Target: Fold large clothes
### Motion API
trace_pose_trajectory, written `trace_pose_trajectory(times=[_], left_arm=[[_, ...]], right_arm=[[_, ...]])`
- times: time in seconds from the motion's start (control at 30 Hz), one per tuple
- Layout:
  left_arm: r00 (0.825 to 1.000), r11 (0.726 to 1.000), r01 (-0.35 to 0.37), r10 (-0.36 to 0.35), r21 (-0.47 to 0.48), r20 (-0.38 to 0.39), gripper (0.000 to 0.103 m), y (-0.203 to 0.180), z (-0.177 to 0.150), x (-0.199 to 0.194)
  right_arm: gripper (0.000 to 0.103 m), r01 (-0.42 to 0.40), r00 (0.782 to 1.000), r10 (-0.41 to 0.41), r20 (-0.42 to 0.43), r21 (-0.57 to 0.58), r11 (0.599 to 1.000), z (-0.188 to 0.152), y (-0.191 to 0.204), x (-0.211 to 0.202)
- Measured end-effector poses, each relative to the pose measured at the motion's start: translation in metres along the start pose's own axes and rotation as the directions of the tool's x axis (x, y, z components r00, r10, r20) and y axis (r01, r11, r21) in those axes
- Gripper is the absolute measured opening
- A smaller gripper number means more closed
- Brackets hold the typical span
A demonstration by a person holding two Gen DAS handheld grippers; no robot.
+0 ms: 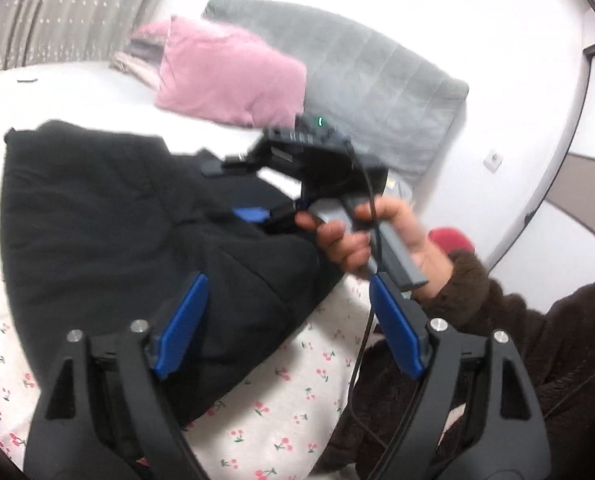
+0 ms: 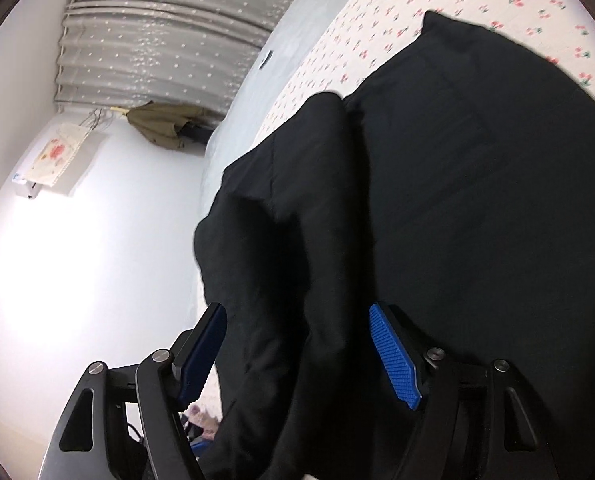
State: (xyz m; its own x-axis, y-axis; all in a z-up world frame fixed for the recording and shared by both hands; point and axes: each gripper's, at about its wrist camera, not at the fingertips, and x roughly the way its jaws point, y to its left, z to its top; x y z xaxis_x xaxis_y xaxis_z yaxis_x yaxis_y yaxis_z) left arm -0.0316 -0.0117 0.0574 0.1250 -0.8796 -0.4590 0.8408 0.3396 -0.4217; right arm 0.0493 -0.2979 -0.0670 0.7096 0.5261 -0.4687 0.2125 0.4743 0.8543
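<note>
Over the near edge of a cherry-print bed (image 1: 289,412), we hold our left gripper (image 1: 289,320) with its blue fingers (image 1: 181,324) spread and nothing between them. Our right gripper (image 2: 297,352) likewise stands spread, a ridge of cloth lying loose between its pads, apparently let go so the fold can settle. The black garment (image 1: 109,232), thick and matte, lies doubled over near that edge, one soft fold humped along the side. Farther off, a pink folded piece (image 1: 233,76) and a grey blanket (image 1: 377,80) rest toward the far edge.
</note>
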Motion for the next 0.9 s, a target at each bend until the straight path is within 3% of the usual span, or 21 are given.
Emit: trace_pose_trajectory(times=[0.13, 0.2, 0.27, 0.33, 0.4, 0.47, 0.53, 0.63, 0.7, 0.77, 0.9], left_arm=[[0.998, 0.997, -0.039, 0.035, -0.072, -0.047, 0.082, 0.023, -0.002, 0.015], [0.994, 0.997, -0.009, 0.000, -0.083, -0.113, 0.082, 0.026, -0.007, 0.038], [0.983, 0.998, 0.002, -0.014, -0.065, -0.181, 0.082, 0.018, -0.022, 0.059], [0.971, 0.999, -0.031, 0.033, 0.012, -0.238, 0.082, 0.007, -0.035, 0.078], [0.965, 0.995, -0.057, 0.076, 0.079, -0.251, 0.082, -0.005, -0.038, 0.083], [0.966, 0.995, -0.054, 0.072, 0.079, -0.250, 0.082, -0.009, -0.036, 0.081], [0.968, 0.997, -0.051, 0.063, 0.057, -0.243, 0.082, -0.011, -0.030, 0.073], [0.974, 0.997, -0.072, 0.075, 0.026, -0.216, 0.082, -0.013, -0.018, 0.058], [0.984, 0.993, -0.117, 0.115, -0.001, -0.139, 0.082, -0.011, -0.010, 0.040], [0.988, 0.988, -0.149, 0.147, -0.044, -0.054, 0.083, -0.006, -0.002, 0.022], [0.968, 0.962, -0.236, 0.245, -0.139, 0.052, 0.083, 0.013, 0.009, 0.004]], right_arm=[[0.075, -0.009, 1.000, 0.009, 0.001, 0.002, 1.000, 0.005, 0.001, 0.005], [0.075, -0.004, 1.000, 0.004, -0.002, -0.001, 1.000, 0.003, -0.001, 0.003], [0.075, 0.006, 1.000, -0.006, -0.008, -0.003, 1.000, -0.003, -0.003, 0.000], [0.075, 0.016, 1.000, -0.016, -0.018, -0.009, 1.000, -0.005, -0.001, 0.003], [0.075, 0.042, 0.999, -0.043, -0.025, -0.033, 0.999, -0.004, 0.002, 0.008], [0.076, 0.086, 0.995, -0.089, -0.033, -0.079, 0.993, -0.005, 0.008, 0.013], [0.073, 0.145, 0.988, -0.151, -0.032, -0.145, 0.979, -0.007, 0.015, 0.022], [0.033, 0.216, 0.974, -0.225, -0.004, -0.257, 0.942, -0.011, 0.031, 0.032], [0.021, 0.232, 0.971, -0.236, 0.029, -0.344, 0.910, -0.011, 0.048, 0.031], [0.018, 0.257, 0.965, -0.250, 0.076, -0.440, 0.860, -0.010, 0.067, 0.025], [0.017, 0.258, 0.966, -0.216, 0.143, -0.496, 0.829, -0.005, 0.084, 0.000]])
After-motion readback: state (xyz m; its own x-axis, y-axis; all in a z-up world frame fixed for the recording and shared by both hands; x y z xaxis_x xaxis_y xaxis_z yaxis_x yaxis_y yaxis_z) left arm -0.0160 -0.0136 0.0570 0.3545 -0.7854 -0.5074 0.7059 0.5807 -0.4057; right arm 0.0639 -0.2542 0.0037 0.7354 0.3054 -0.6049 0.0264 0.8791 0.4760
